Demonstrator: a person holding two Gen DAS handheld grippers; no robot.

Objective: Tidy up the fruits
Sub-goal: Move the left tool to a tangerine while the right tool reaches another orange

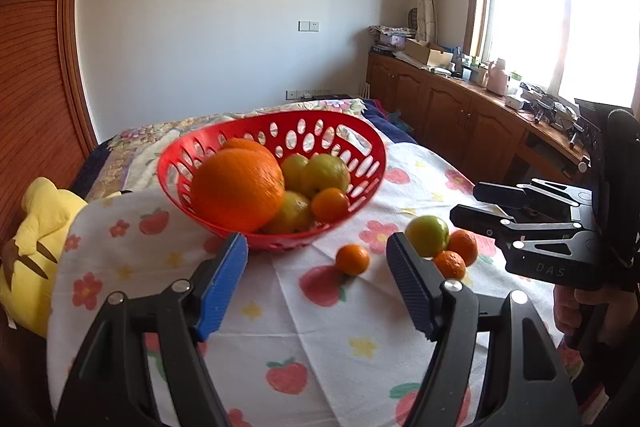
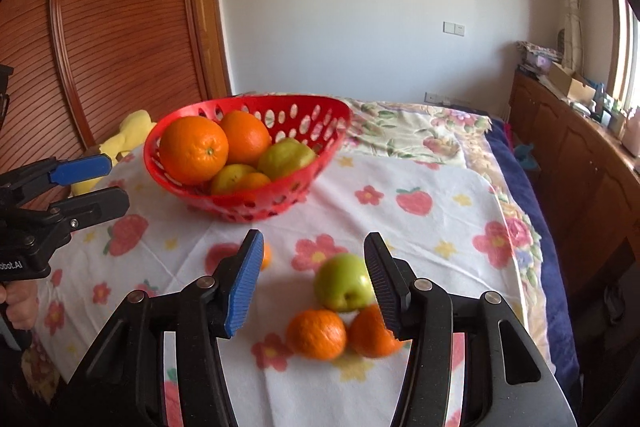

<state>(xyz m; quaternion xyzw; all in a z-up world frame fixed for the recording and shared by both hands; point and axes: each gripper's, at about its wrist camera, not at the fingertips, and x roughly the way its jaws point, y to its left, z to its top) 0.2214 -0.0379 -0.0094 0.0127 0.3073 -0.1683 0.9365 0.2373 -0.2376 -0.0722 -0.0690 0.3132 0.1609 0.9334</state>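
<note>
Left wrist view: left gripper (image 1: 316, 251), jaws spread wide, empty, hovering above the flowered cloth (image 1: 320, 339); 1 small mandarin (image 1: 352, 259) lies between its fingers' line of sight, near the red basket (image 1: 360, 135). Basket holds 2 large oranges, several green-yellow fruits and 1 small orange. Right gripper (image 1: 468, 205) enters from the right, jaws parted a little, nothing held. Beside it: 1 green apple (image 1: 427, 236) touching 2 mandarins. Yellow plush toy (image 1: 36, 235) at left edge. Right wrist view: right gripper (image 2: 314, 275) wide open, empty, its right finger just beside the green apple (image 2: 344, 281); 2 mandarins (image 2: 316, 333) nearer the camera, touching the apple. Judgement: the step is picking a loose fruit for the basket (image 2: 192, 195). Best done by centring 1 fruit between the pads, closing gently, since round fruit rolls and neighbours may be nudged off the cloth.
</note>
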